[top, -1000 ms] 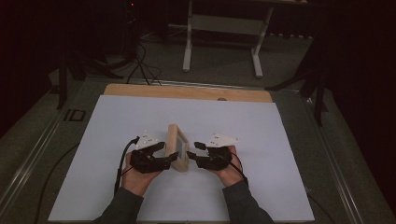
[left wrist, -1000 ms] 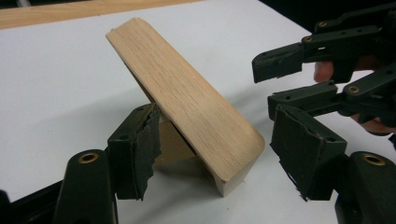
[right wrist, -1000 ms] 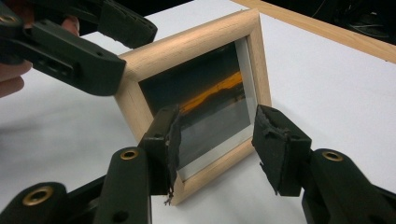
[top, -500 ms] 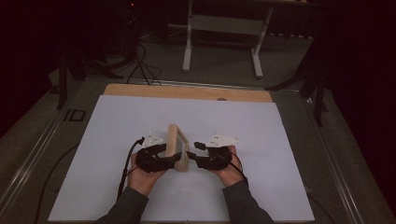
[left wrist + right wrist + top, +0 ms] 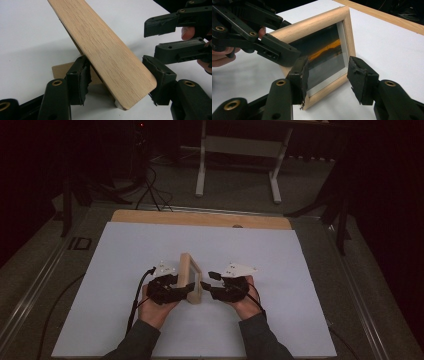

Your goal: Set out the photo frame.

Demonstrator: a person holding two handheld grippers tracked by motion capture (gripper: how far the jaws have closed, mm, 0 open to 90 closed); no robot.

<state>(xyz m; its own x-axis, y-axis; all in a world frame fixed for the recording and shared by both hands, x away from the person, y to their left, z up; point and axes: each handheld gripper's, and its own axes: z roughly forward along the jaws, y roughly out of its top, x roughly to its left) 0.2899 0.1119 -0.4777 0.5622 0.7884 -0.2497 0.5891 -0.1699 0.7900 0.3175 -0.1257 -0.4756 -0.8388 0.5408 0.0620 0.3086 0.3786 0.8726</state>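
Wooden picture frame (image 5: 190, 278) stands tilted on the white table (image 5: 300, 270), unmoved. Left gripper (image 5: 187, 289) has closed in, jaws straddling its edge unclamped; right gripper (image 5: 206, 280) remains released beside it.

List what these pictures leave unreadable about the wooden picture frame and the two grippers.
- Picture behind the frame glass: right gripper view, dark with glare, subject unreadable.
- Frame's far end: left gripper view, cut off by the top edge.
- Left gripper contact: the frame's edge sits between its fingers; whether they press it is unclear.
- Frame's stand: left gripper view, mostly hidden behind the frame.
- Right gripper: open, apparently not touching the frame.
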